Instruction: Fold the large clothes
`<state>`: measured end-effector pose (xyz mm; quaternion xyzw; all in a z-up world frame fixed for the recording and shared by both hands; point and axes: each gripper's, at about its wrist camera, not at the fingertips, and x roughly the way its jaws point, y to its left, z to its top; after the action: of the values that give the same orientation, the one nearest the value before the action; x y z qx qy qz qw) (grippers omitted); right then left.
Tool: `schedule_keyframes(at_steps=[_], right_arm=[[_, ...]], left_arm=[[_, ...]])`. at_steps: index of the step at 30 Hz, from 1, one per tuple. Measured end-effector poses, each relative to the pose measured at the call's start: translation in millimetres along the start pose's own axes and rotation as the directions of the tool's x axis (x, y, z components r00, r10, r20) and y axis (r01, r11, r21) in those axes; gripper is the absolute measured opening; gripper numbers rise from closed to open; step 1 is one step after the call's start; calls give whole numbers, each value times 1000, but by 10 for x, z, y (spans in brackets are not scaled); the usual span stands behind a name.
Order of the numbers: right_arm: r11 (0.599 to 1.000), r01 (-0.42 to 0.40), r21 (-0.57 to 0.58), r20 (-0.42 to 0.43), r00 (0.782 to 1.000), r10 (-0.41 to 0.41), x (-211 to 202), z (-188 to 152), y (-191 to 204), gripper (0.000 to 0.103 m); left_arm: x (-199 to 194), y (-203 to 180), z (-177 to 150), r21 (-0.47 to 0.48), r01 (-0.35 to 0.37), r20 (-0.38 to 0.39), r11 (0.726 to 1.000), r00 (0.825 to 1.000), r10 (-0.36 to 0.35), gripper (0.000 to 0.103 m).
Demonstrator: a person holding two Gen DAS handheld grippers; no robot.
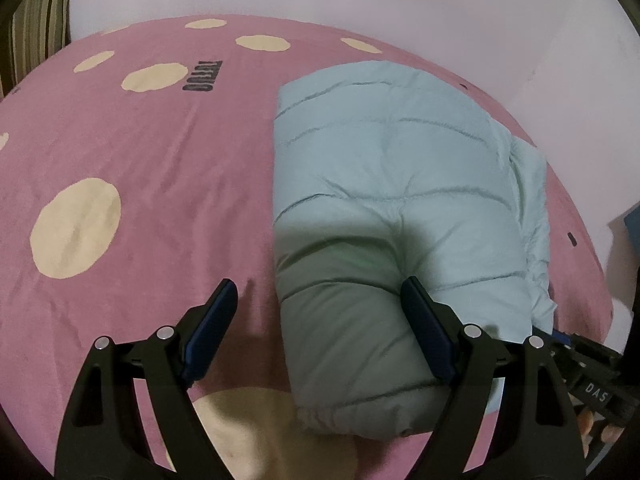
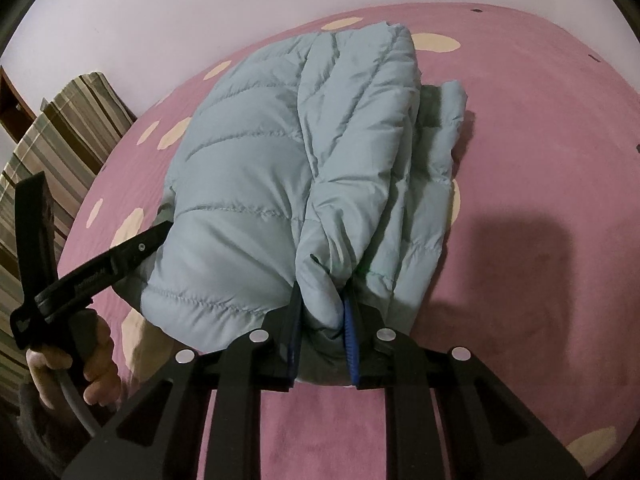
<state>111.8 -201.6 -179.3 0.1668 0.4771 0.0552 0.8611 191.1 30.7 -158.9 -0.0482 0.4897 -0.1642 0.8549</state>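
Two tools on one jacket, and what matters for me rn is which end each has. The puffy jacket (image 2: 280,184) lies folded on the bed (image 2: 540,160), long axis running away from me toward the wall (image 2: 180,20), w/ the near end right at both tools. My right tool (image 2: 322,312) is nearest the work: its blue pads are pressed in on a bunched fold of the jacket's near right edge, fabric pinched tight between them. My left tool (image 1: 316,312) is spread wide and pinching nothing; its right finger (image 1: 428,328) rests against the jacket's near left corner, the other finger sits over bare sheet, so the jacket lies mostly to that tool's right. In the right wrist view the left tool pokes in at the jacket's left flank, the person's hand (image 2: 96,364) wrapped on its handle. My read: next move is a lift and carry of the pinched edge along that long axis, away from me. Material: pale blue-green quilted shell, slick, stitched in horizontal channels, lofty and springy, prob. slides and re-inflates. Sheet is pink, soft-napped, cream dots. Striped fabric (image 2: 52,152) at the far left.
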Motion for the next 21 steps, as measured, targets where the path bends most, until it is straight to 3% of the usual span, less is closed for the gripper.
schedule_keyframes(at_steps=[5,15,21], right_arm=[[1000,14,-10,9,1000,-14,-13,14,-10,21],[998,70,2,55,996,-70,-172,24,-18,40],[991,130,-5,98,987,-129,-317,3,-17,46]], left_arm=[[-67,-43,-33,26,-29,25,999,999,29,84],[-172,-140,-74,79,-118,65,990,991,113,84],[-314,-170,-100,85,-162,106,983,982,153,84]])
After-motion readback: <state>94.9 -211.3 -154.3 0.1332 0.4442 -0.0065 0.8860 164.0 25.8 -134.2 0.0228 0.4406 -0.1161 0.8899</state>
